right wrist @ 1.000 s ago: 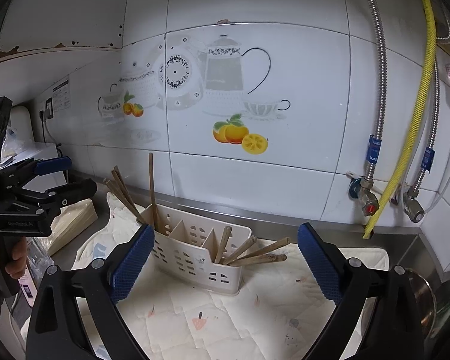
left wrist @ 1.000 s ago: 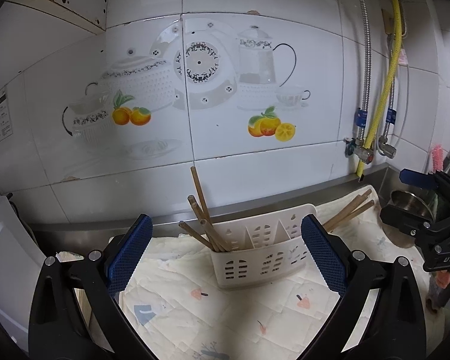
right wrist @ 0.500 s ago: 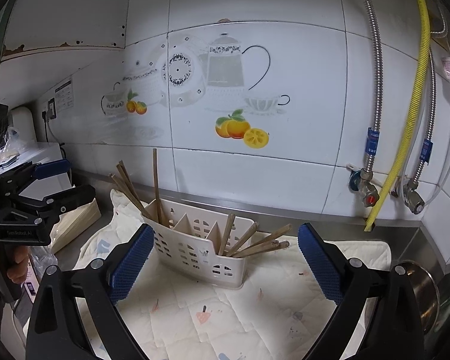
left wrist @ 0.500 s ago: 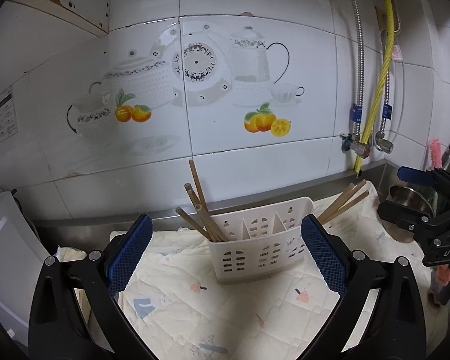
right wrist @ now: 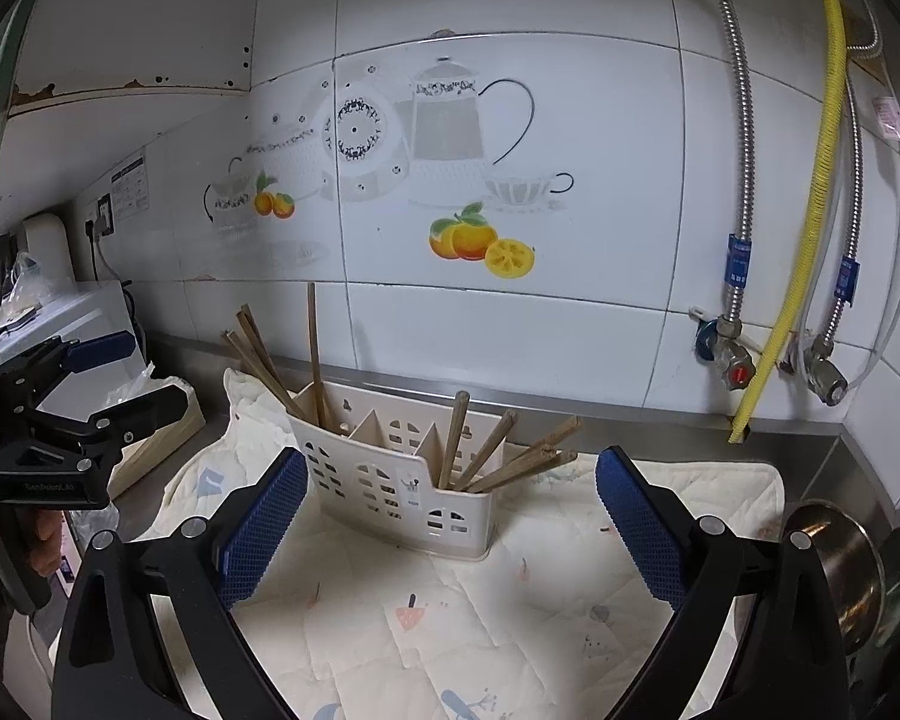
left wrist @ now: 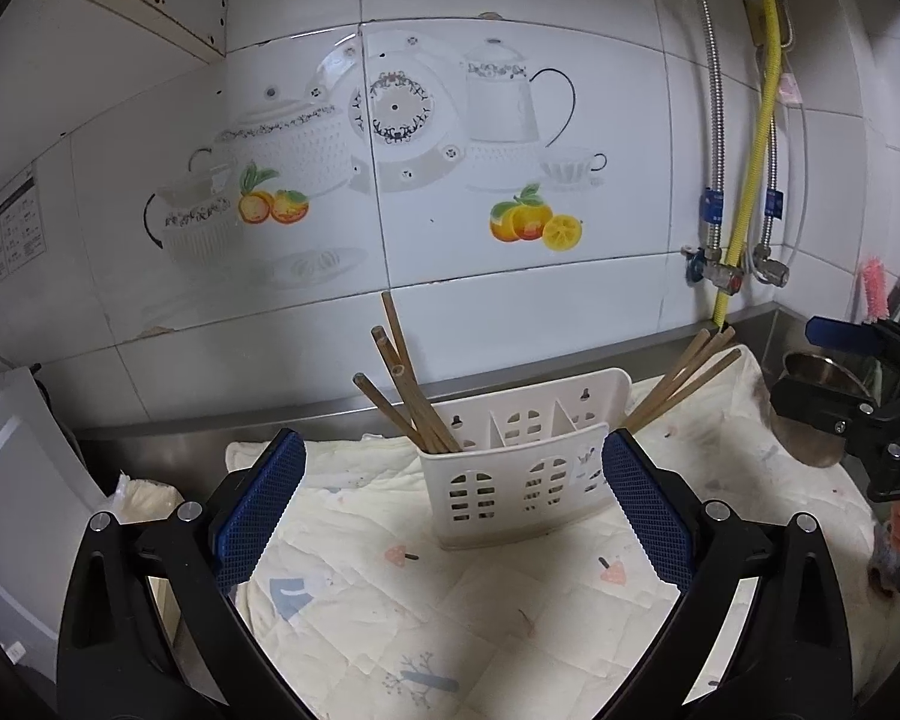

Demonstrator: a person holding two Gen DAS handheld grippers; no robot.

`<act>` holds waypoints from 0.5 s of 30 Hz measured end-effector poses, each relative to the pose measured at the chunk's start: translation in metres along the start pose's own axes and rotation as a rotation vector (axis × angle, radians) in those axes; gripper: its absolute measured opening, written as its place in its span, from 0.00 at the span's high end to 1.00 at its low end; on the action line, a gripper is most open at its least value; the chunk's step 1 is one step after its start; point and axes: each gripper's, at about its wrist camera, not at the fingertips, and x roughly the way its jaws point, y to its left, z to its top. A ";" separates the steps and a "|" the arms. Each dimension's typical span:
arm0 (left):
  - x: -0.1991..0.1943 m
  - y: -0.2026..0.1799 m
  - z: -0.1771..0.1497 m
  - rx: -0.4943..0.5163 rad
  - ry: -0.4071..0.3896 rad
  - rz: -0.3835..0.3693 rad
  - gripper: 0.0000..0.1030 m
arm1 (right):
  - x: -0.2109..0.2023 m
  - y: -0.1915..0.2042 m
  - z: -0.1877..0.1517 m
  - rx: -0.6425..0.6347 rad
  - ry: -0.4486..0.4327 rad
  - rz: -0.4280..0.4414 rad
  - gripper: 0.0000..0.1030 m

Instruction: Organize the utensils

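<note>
Squarely between both pairs of tongs stands the white perforated plastic utensil caddy (left wrist: 519, 468), a three-compartment box with arched cut-outs in its front wall and keyhole slots in its taller back wall. It rests upright on a cream quilted cloth mat (left wrist: 450, 600) printed with small mushrooms and trees, which covers the stainless steel tabletop (right wrist: 810, 450).

Two bundles of round, matte brown wooden chopsticks sit in the caddy's end compartments. One bundle (left wrist: 405, 384) stands steep and leans toward the tiled wall; the other bundle (left wrist: 684, 372) slants low and outward over the caddy's rim. The middle compartment looks bare from the right wrist view.

The left tongs (left wrist: 450, 516) are spread wide, their blue pads (left wrist: 261, 510) cross-hatched like rubber mesh on black plastic arms, gripping nothing. The right tongs (right wrist: 447, 525) are likewise spread apart and hold nothing, with the caddy in the gap beyond their tips, not touching either pad.

Behind, glossy white wall tiles (right wrist: 510, 60) carry a printed teapot-and-oranges decal. A corrugated yellow hose (right wrist: 810, 192) and braided metal hoses drop to brass valves at the wall. A shiny round steel pot (right wrist: 834, 570) sits just off the mat's edge.
</note>
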 end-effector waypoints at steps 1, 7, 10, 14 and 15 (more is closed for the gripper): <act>-0.001 0.000 -0.001 0.000 -0.005 -0.001 0.05 | -0.001 0.001 -0.001 -0.001 0.001 0.000 0.09; -0.002 0.002 -0.011 -0.023 0.011 -0.035 0.05 | -0.002 0.001 -0.009 0.003 0.005 0.001 0.09; -0.003 0.005 -0.016 -0.043 0.012 -0.055 0.05 | -0.004 0.002 -0.015 0.004 0.007 0.002 0.09; -0.003 0.004 -0.022 -0.037 0.025 -0.057 0.05 | -0.006 0.003 -0.021 0.004 0.007 -0.001 0.09; -0.004 0.004 -0.024 -0.036 0.026 -0.057 0.05 | -0.006 0.003 -0.021 0.004 0.008 -0.001 0.09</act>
